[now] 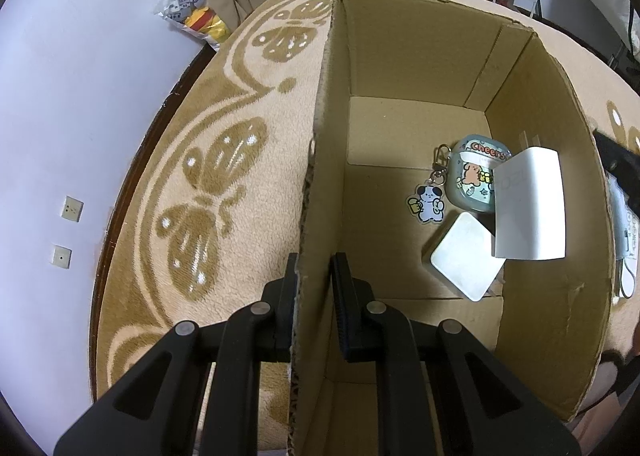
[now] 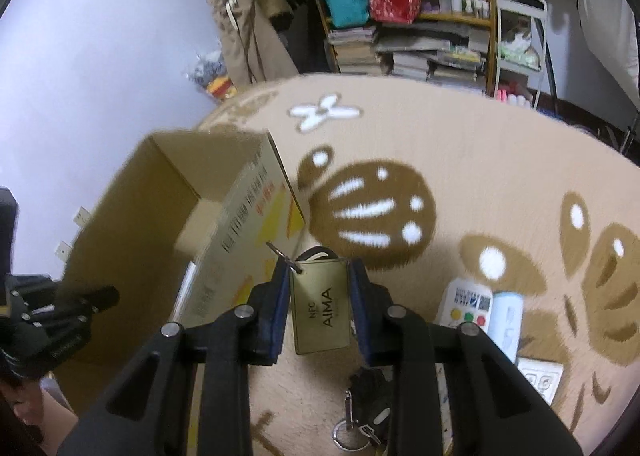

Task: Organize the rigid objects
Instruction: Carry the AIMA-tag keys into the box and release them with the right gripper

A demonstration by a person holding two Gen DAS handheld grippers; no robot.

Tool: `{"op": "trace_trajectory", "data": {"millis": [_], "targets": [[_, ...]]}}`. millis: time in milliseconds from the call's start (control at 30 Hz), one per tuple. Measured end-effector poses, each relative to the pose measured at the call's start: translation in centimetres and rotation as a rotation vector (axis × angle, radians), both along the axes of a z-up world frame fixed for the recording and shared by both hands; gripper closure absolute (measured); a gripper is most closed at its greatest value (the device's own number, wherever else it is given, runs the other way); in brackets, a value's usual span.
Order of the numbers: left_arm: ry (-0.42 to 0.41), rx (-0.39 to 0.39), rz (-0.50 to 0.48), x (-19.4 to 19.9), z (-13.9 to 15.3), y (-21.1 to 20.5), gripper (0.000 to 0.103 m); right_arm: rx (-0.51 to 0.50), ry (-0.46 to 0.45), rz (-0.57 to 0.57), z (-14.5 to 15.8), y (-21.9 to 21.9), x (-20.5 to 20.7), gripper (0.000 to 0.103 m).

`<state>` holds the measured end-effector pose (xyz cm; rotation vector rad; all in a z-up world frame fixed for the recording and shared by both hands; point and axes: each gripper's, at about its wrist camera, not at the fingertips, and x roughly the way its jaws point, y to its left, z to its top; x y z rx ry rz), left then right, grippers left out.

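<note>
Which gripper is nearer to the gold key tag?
Right. The right gripper holds the gold key tag between its fingers, beside the cardboard box. The left gripper is apart from it, clamped on the box's wall.

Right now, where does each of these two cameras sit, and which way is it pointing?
Left wrist: on the left gripper, looking down into the box; its fingers straddle the near wall.
Right wrist: on the right gripper, looking across the rug; its fingers pinch a brass tag.
Shared: box, rug; the left gripper shows in the right view.
</note>
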<state>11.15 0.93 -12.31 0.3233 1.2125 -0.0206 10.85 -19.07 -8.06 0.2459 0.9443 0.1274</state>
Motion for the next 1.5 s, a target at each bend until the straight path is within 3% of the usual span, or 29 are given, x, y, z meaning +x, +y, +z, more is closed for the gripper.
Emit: {"op": "trace_trajectory", "data": {"millis": [367, 533, 800, 1500], "targets": [[-0.02, 0.034, -0.017, -0.5, -0.1, -0.5, 0.089, 0.094, -0.189, 0.047, 4.7, 1.4, 0.5, 0.073], [-0.026, 0.04, -0.021, -0.7, -0.1, -0.8, 0.089, 0.134, -0.232, 0.095, 5.5, 2.8, 0.2, 0.073], [-0.025, 0.037, -0.02, -0.7, -0.1, -0.8, 0.089, 0.184, -0.225, 0.151, 4.9, 5.1, 0.0, 0.073], [-0.022, 0.022, -0.016, -0.4, 0.1, -0.3, 0.089, 0.133, -0.144, 0.134, 2.0, 6.1, 0.4, 0.072]]}}
